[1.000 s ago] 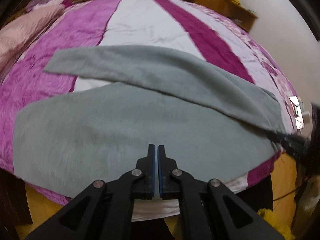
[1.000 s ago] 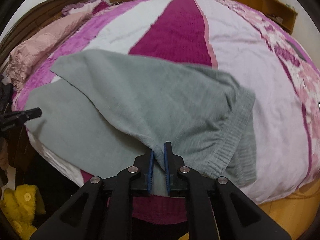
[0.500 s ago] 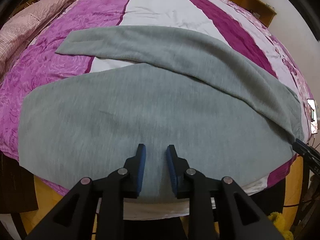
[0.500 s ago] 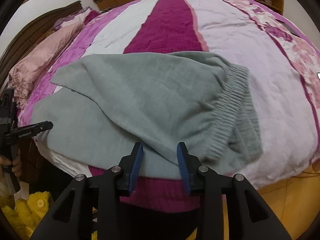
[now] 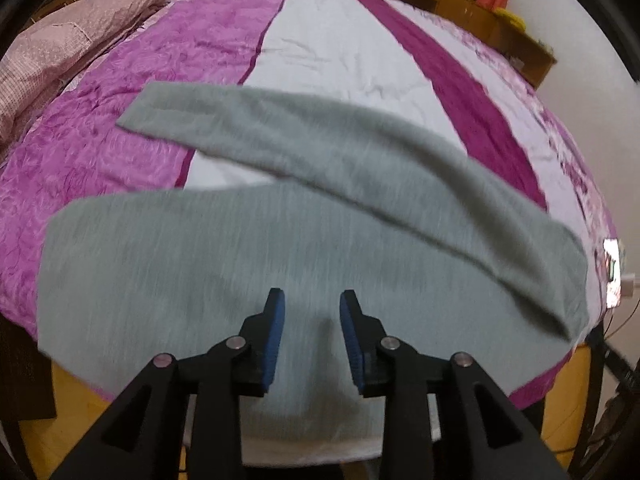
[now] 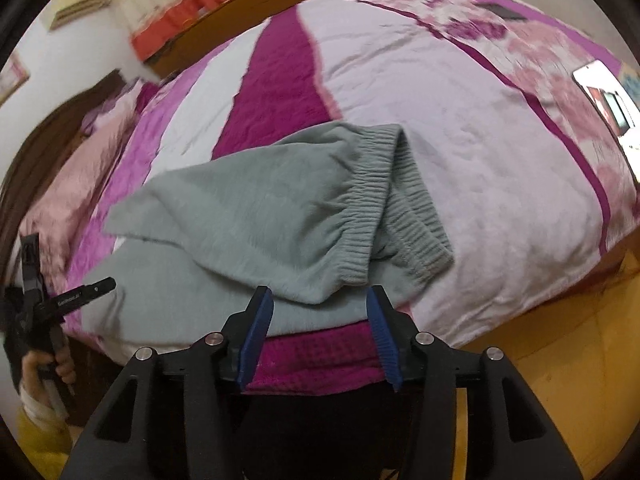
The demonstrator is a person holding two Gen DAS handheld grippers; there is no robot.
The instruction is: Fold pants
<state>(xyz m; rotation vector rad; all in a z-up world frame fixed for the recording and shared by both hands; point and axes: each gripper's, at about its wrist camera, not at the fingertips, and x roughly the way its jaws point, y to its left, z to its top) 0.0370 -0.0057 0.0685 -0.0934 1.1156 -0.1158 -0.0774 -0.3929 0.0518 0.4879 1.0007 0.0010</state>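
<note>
Grey pants [image 5: 248,248] lie on the bed near its front edge, one leg folded across the other toward the far left. In the right wrist view the pants [image 6: 256,216] show their ribbed waistband [image 6: 376,200] folded over at the right. My left gripper [image 5: 311,304] is open and empty just above the near leg. My right gripper [image 6: 318,300] is open and empty at the bed's edge, just short of the folded corner. The left gripper [image 6: 86,292] also shows at the right wrist view's left edge.
The bed cover [image 5: 340,48] has pink, white and magenta stripes. Pink pillows [image 5: 52,52] lie at the far left. A phone [image 6: 608,100] lies on the bed at the right. A wooden shelf [image 5: 500,28] runs behind the bed. Orange floor [image 6: 560,360] lies below.
Both grippers opened and let go of the pants. They pulled back a little from the cloth, which now lies on the bed.
</note>
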